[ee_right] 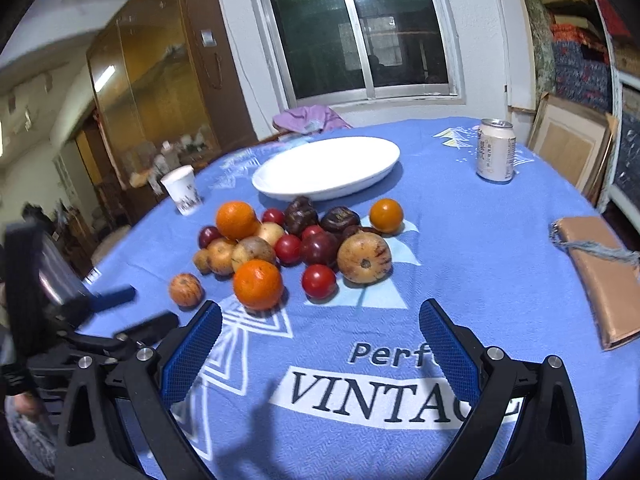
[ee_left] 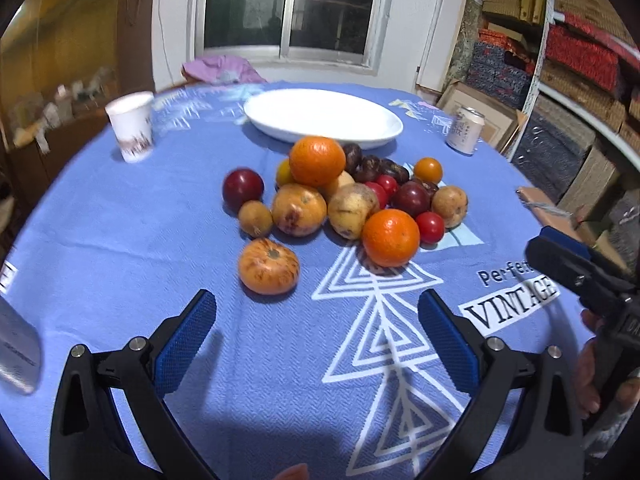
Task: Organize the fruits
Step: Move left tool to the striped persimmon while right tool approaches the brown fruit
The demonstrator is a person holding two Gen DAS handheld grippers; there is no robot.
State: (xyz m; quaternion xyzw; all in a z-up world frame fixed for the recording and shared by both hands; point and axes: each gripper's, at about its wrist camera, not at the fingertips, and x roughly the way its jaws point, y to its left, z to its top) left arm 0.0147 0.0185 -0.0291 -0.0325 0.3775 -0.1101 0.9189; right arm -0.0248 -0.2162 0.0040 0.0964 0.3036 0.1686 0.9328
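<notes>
A pile of mixed fruit lies on the blue tablecloth: oranges [ee_left: 391, 237] [ee_right: 258, 284], red tomatoes [ee_right: 318, 281], dark plums [ee_left: 243, 189], yellow-brown fruits [ee_left: 299, 209] and a lone orange speckled fruit [ee_left: 269, 266] [ee_right: 185, 289]. An empty white oval plate [ee_left: 324, 117] [ee_right: 328, 168] stands just behind the pile. My left gripper [ee_left: 318, 328] is open and empty, above the cloth in front of the speckled fruit. My right gripper [ee_right: 320, 336] is open and empty, in front of the pile; it shows at the right edge of the left wrist view [ee_left: 560, 256].
A paper cup [ee_left: 132, 126] [ee_right: 183, 190] stands at the left, a drink can [ee_left: 463, 130] [ee_right: 495, 156] at the back right. A tan wallet [ee_right: 604, 276] lies at the table's right edge. Shelves with boxes [ee_left: 576, 60] stand at the right.
</notes>
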